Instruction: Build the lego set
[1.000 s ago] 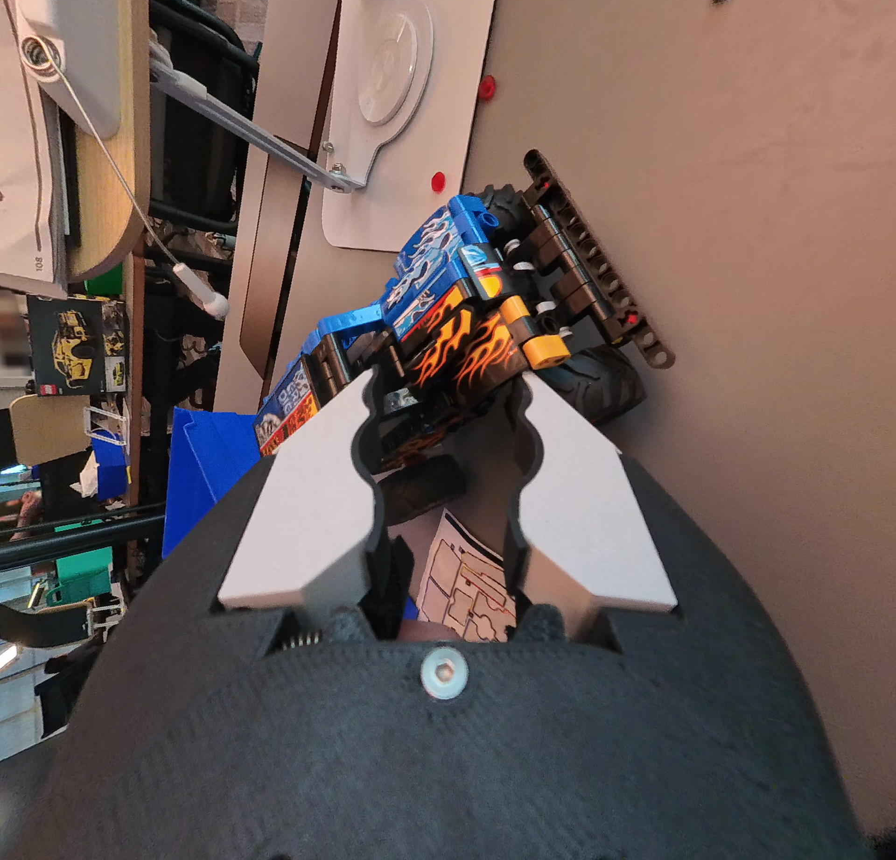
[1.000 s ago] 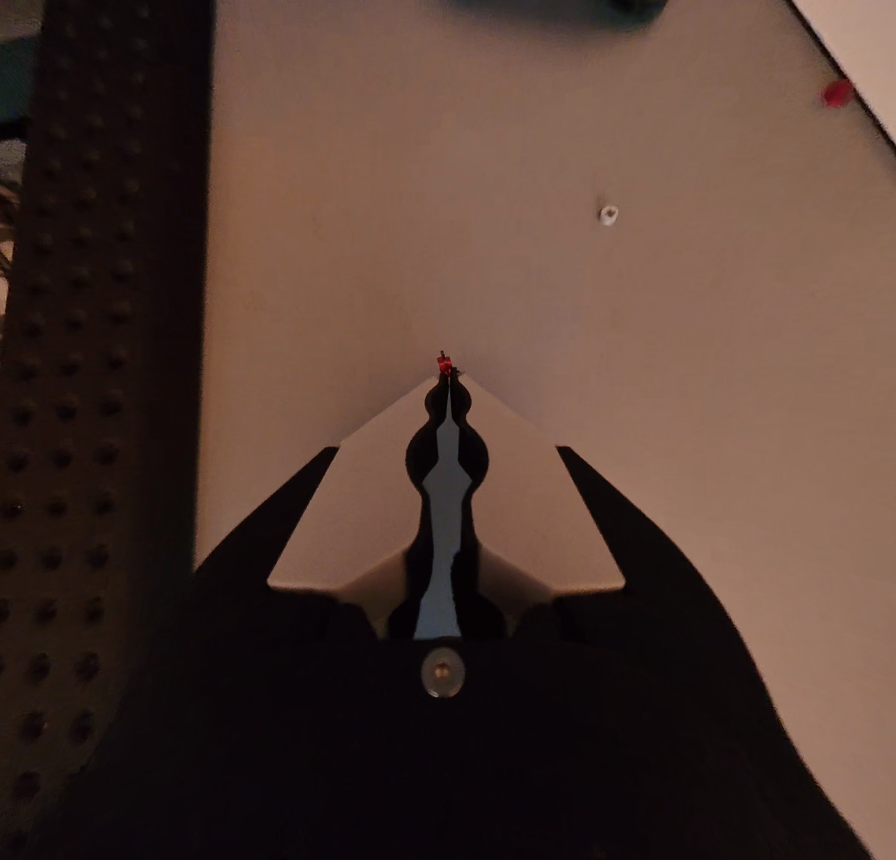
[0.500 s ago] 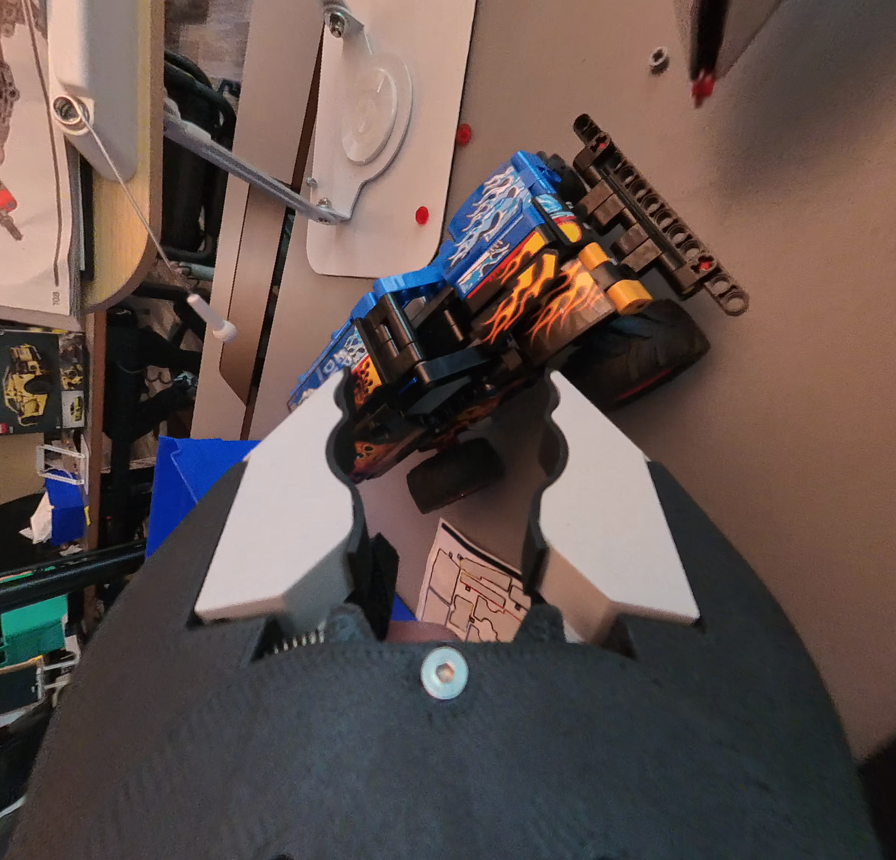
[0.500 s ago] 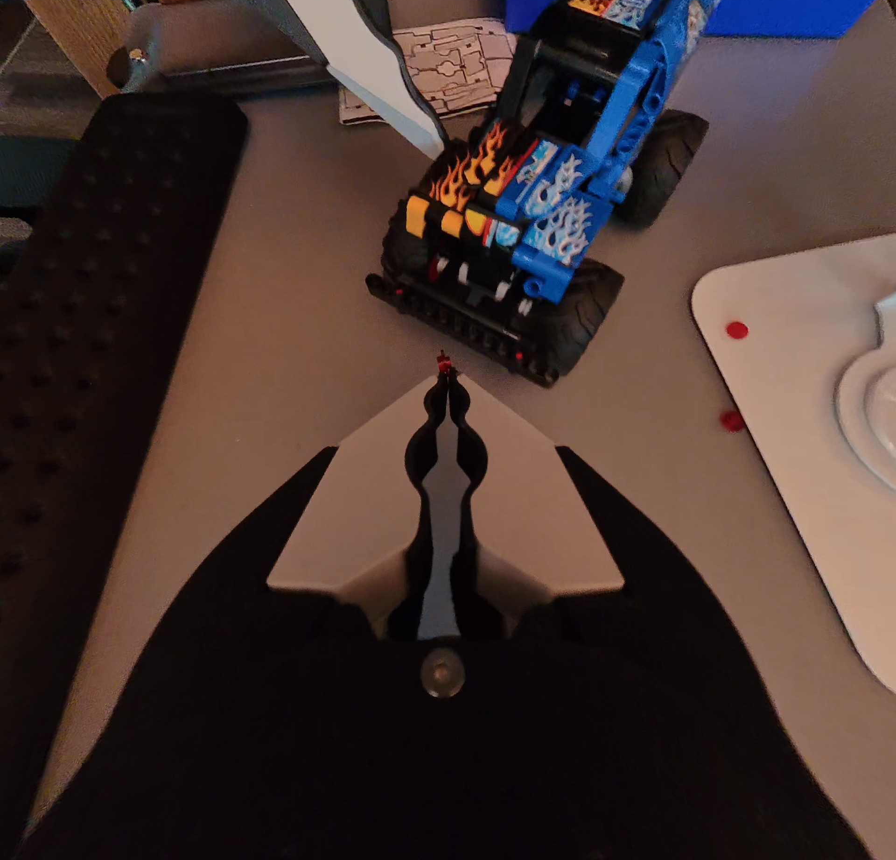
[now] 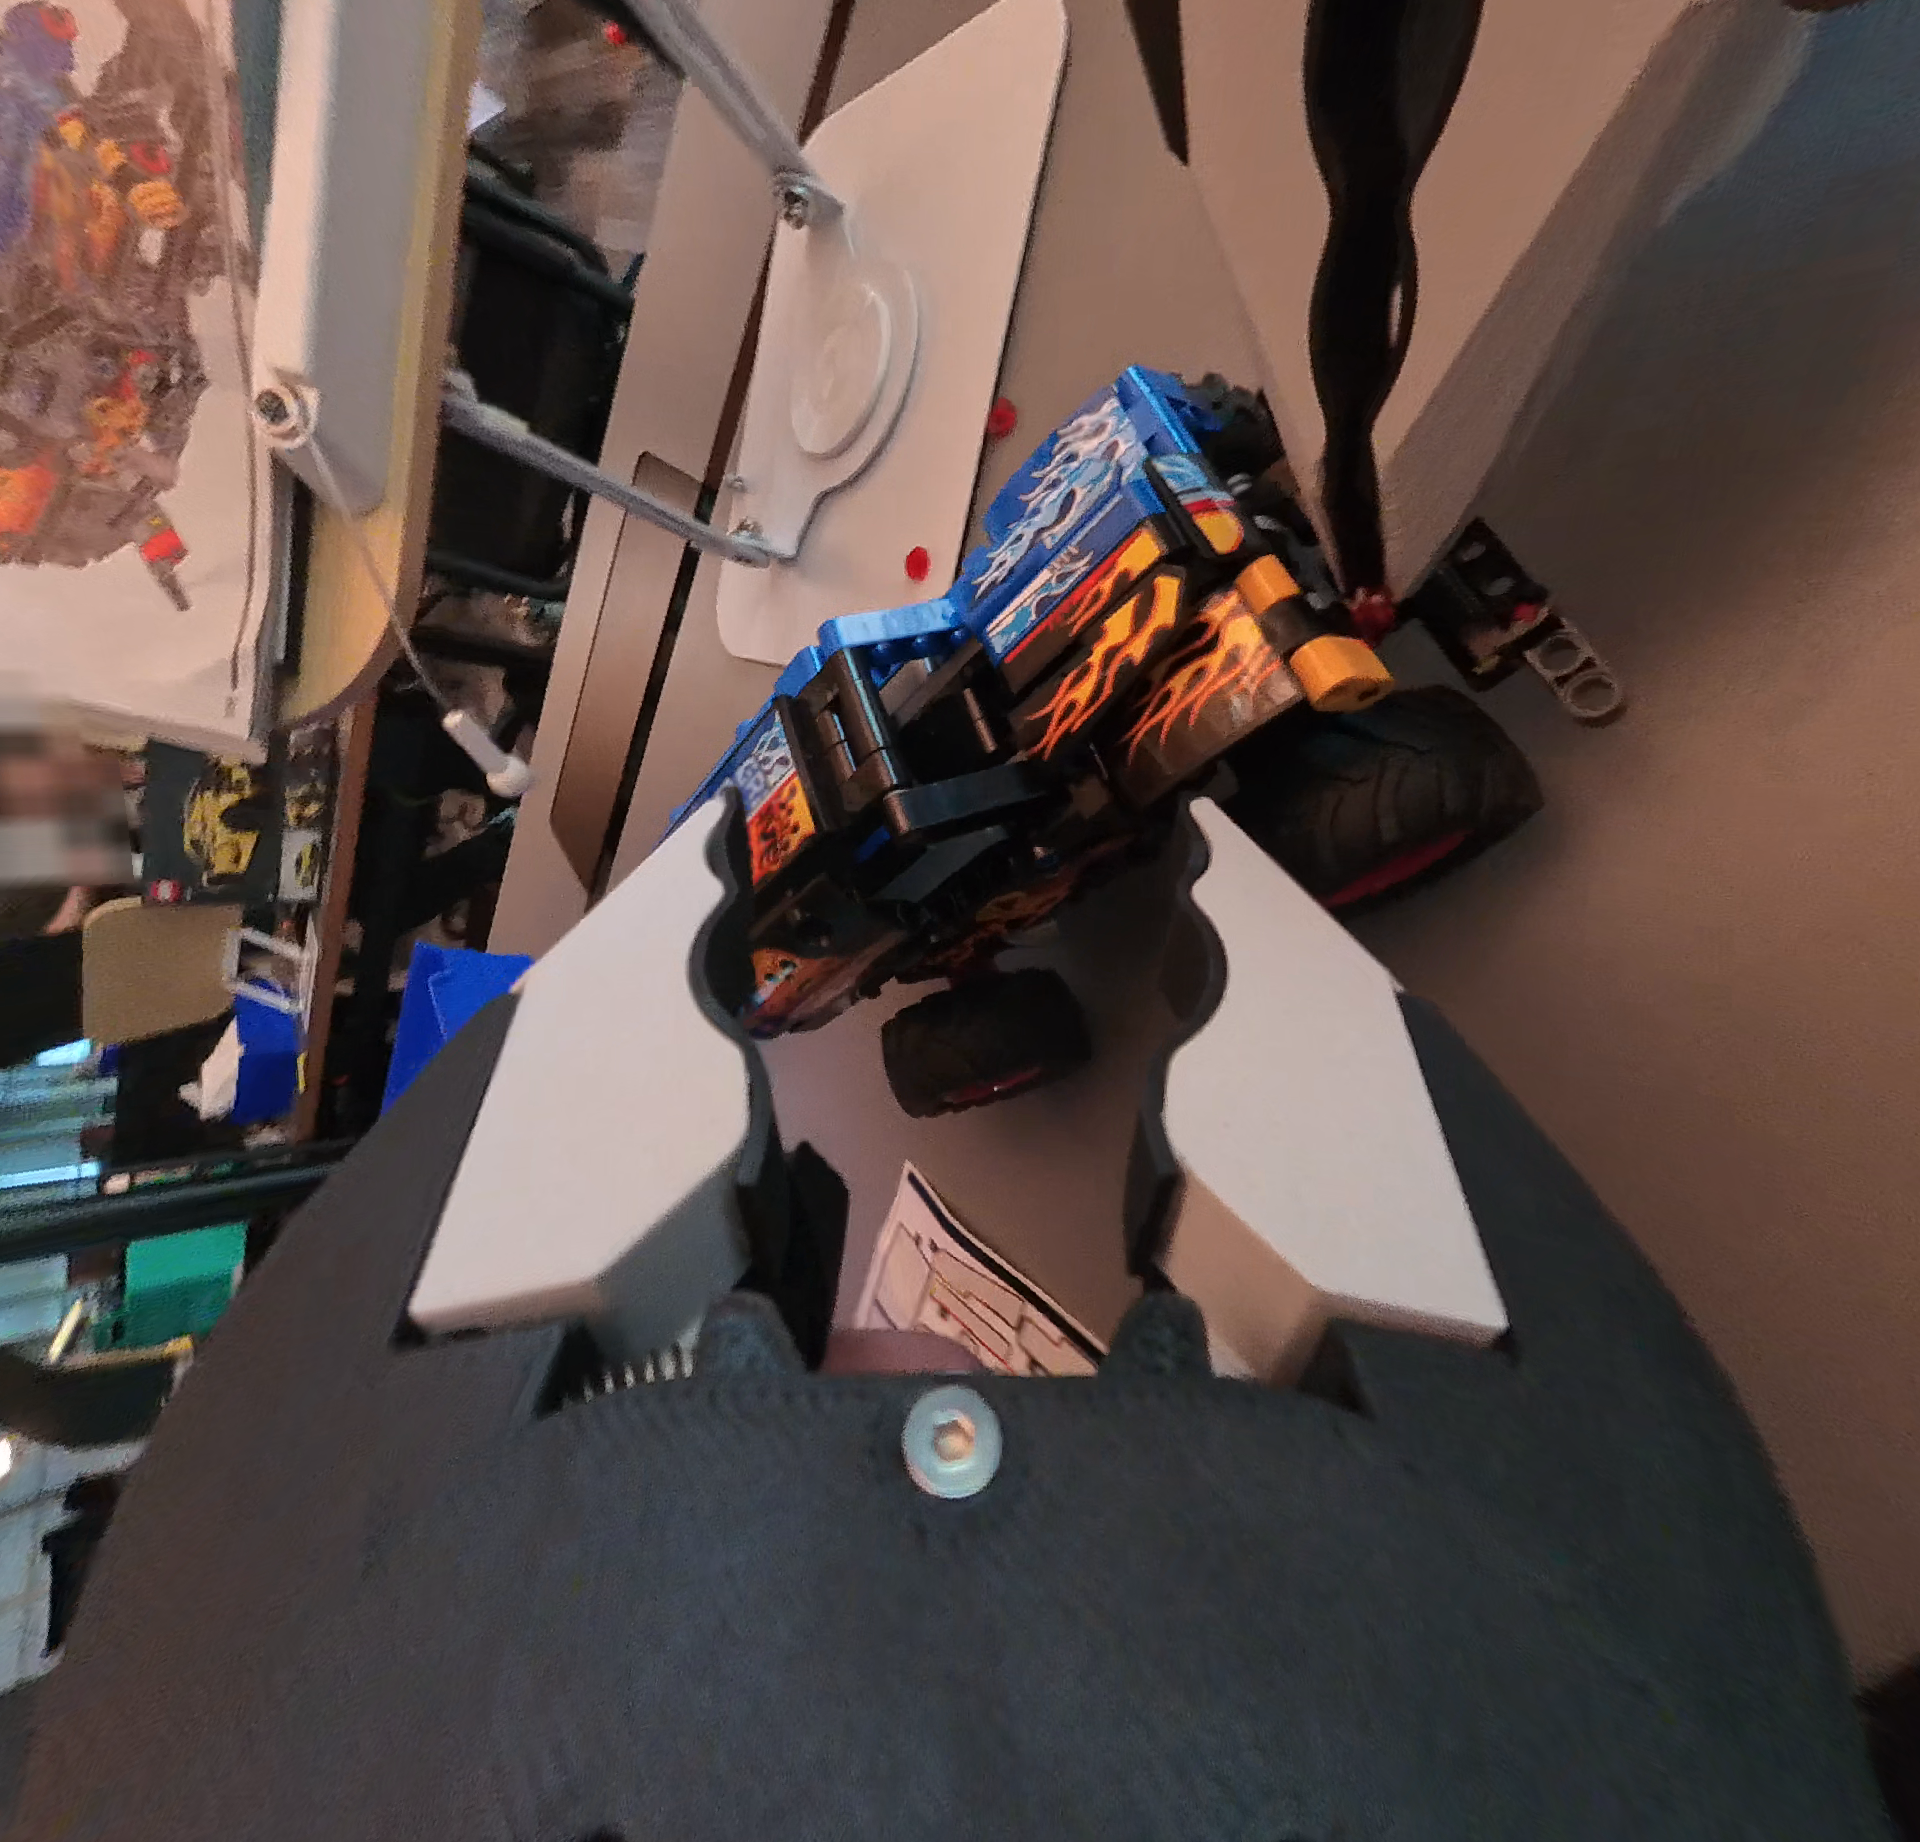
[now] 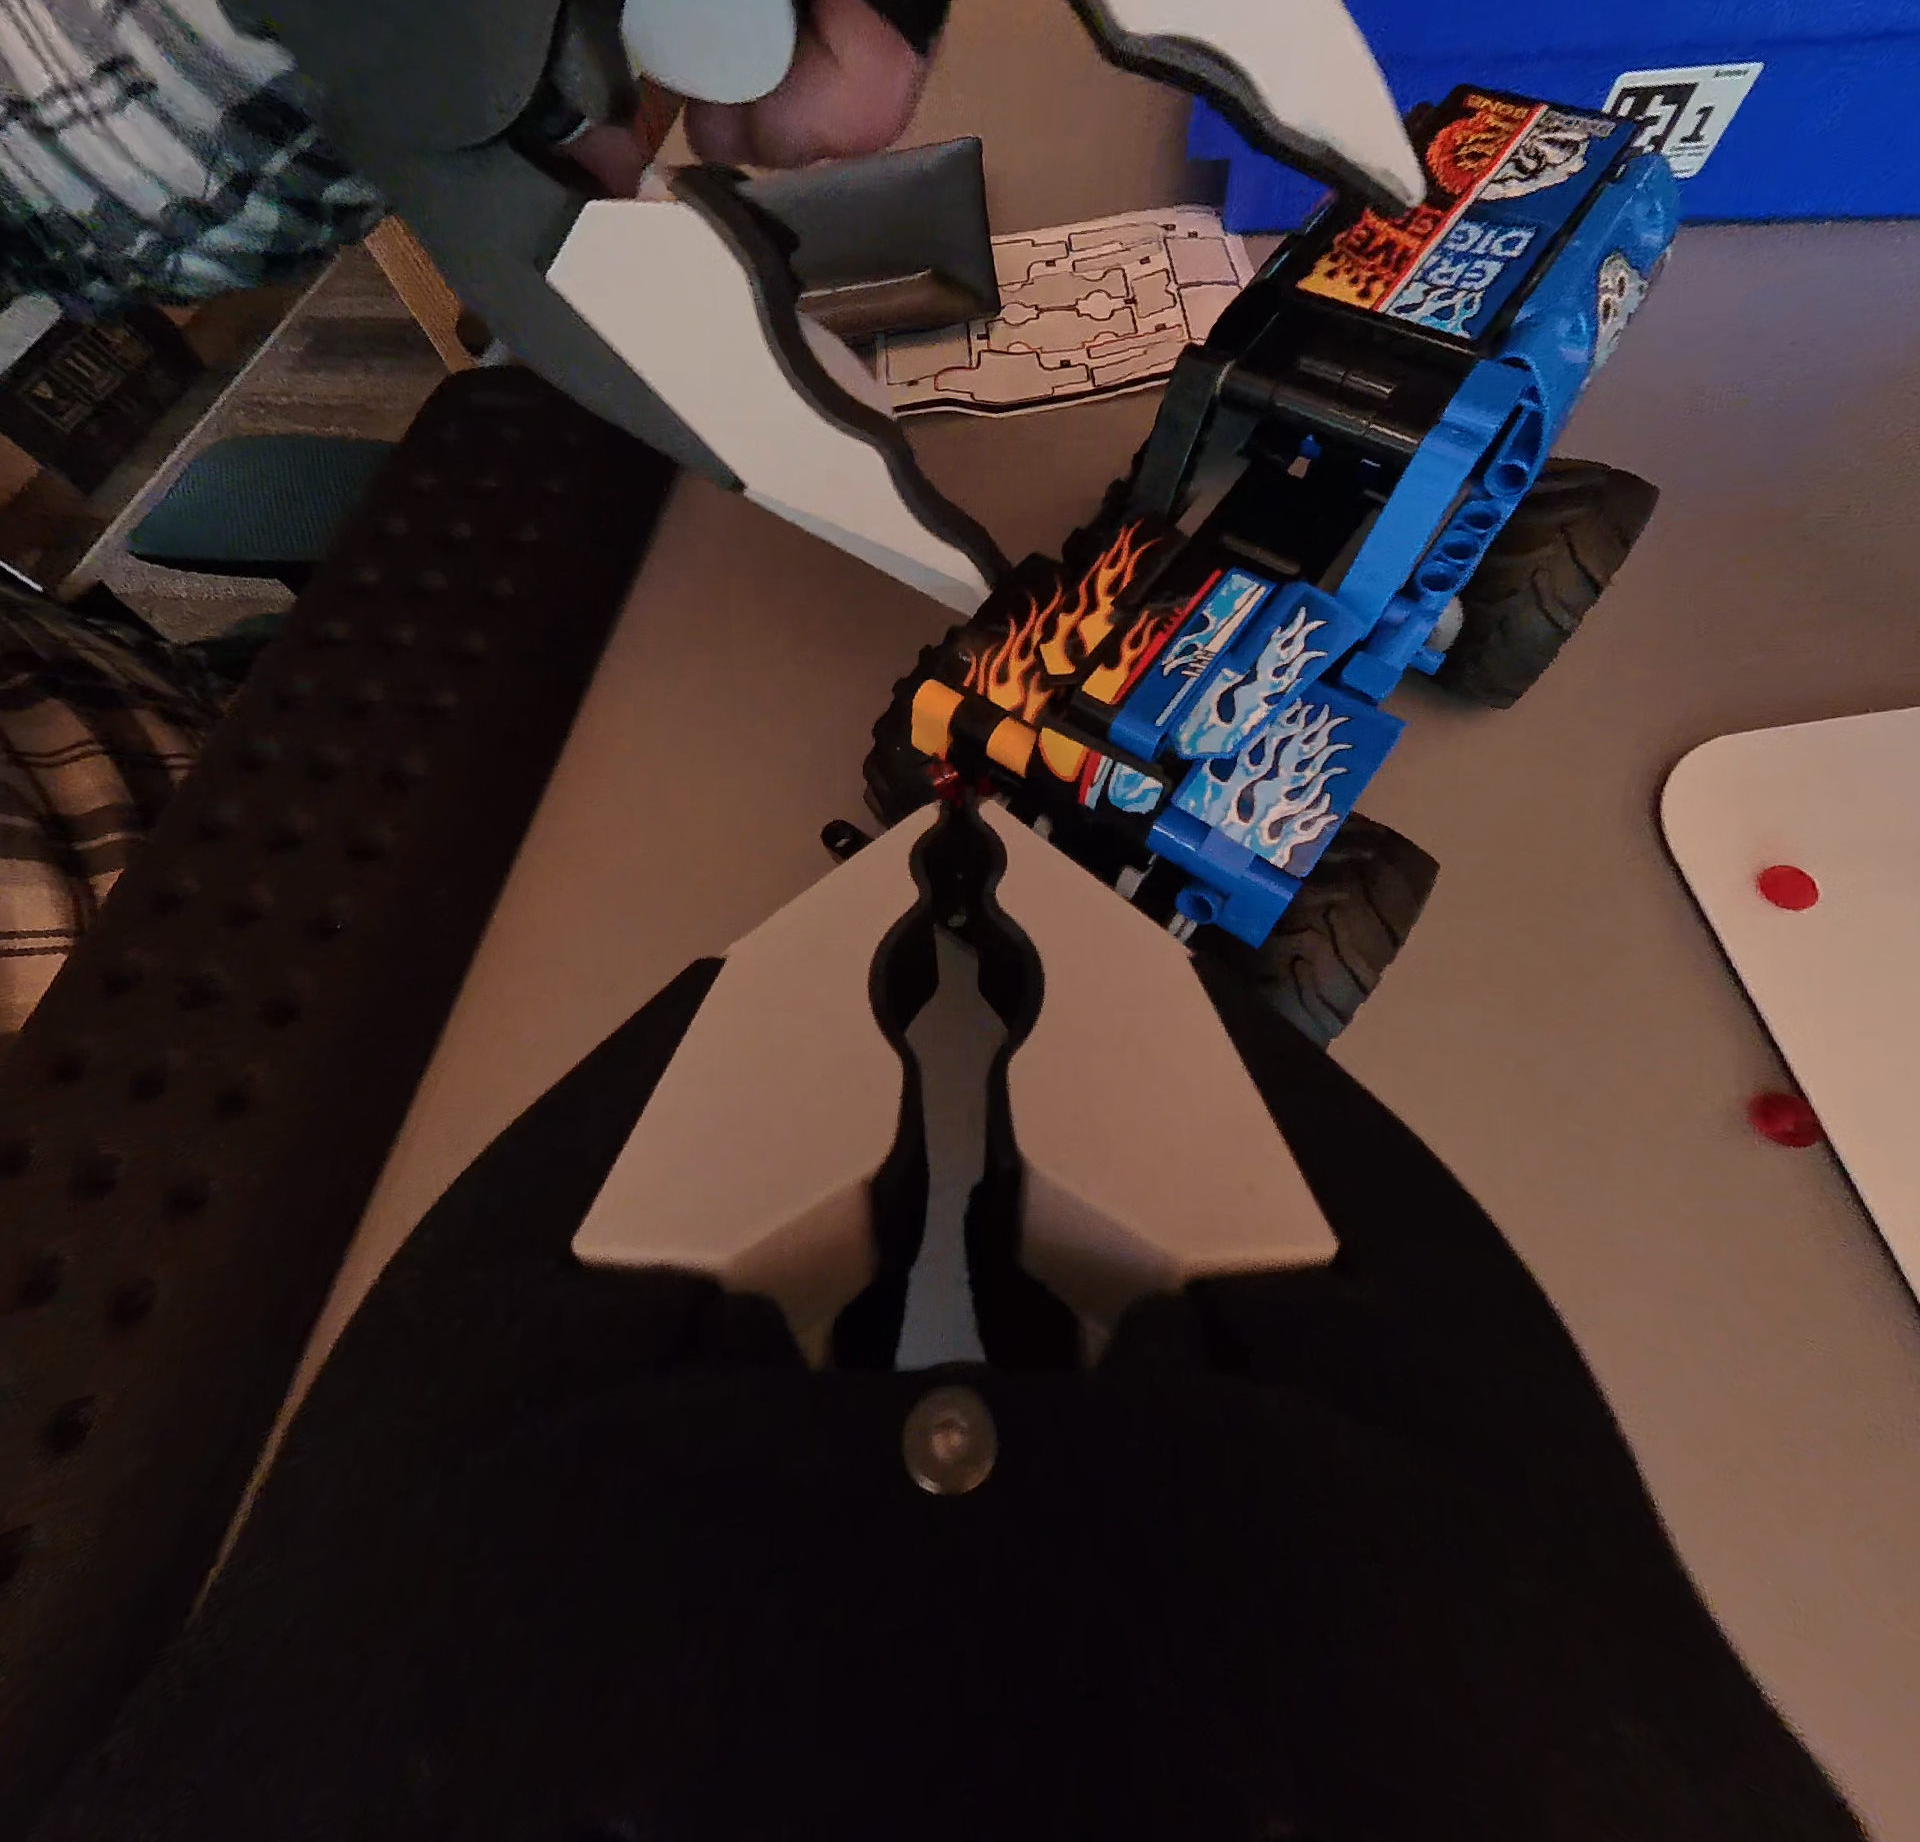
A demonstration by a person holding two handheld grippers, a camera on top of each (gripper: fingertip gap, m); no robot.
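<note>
Two tools at a Lego monster truck on my grey table.

My right tool pinches a tiny red piece against the truck's front; my left tool is spread wide around its rear, gripping nothing.

Counted one lego truck on four black tyres, two grippers, one tiny red piece. Noted two red studs far right, one sticker sheet, one blue bin, one black studded mat.
</note>
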